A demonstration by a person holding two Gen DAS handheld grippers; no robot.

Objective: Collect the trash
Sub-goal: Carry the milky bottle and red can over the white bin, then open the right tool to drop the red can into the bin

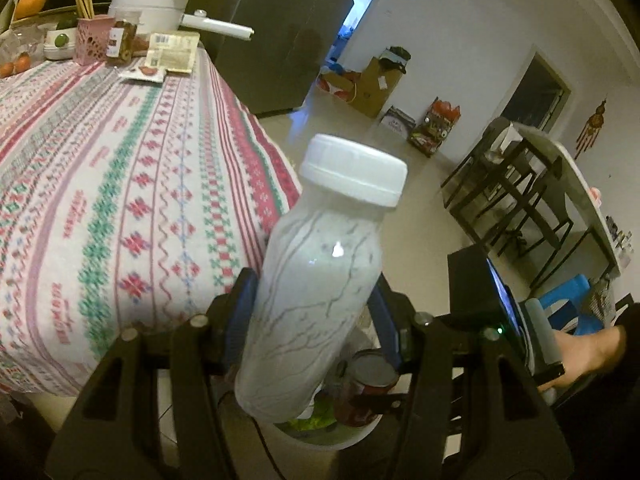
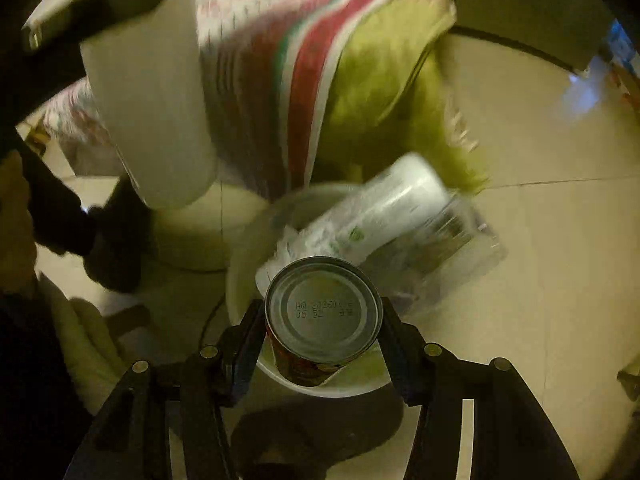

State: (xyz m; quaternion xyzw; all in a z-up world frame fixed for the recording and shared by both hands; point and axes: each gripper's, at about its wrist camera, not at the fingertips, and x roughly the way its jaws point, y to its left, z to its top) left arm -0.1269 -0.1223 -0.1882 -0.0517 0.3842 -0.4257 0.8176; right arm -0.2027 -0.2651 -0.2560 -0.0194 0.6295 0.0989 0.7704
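A desk (image 1: 120, 184) covered by a patterned cloth is seen at the left of the left wrist view, with a white pot (image 1: 150, 2), a pink holder (image 1: 94, 38) and flat packets (image 1: 172, 52) left at its far end. Below its edge, on the tiled floor (image 2: 540, 280), a white bin (image 2: 248, 344) is seen, already holding a crumpled clear plastic bottle (image 2: 392, 220).

A milky white bottle (image 1: 320, 280) with a white cap is held tilted in the left gripper (image 1: 312, 304), the blue pads being pressed against its sides, just above the bin. A tin can (image 2: 322, 312), its stamped end turned toward the camera, is clamped across its body in the right gripper (image 2: 322, 320), directly over the bin's mouth.

Both items appear ready to be dropped. The risk is judged to lie in the crowding: the bin is already well filled, so the can could strike the plastic bottle and be bounced out onto the floor. If both are released together, a collision could be caused, and the white bottle, being held nearer the rim, could be tipped outside.
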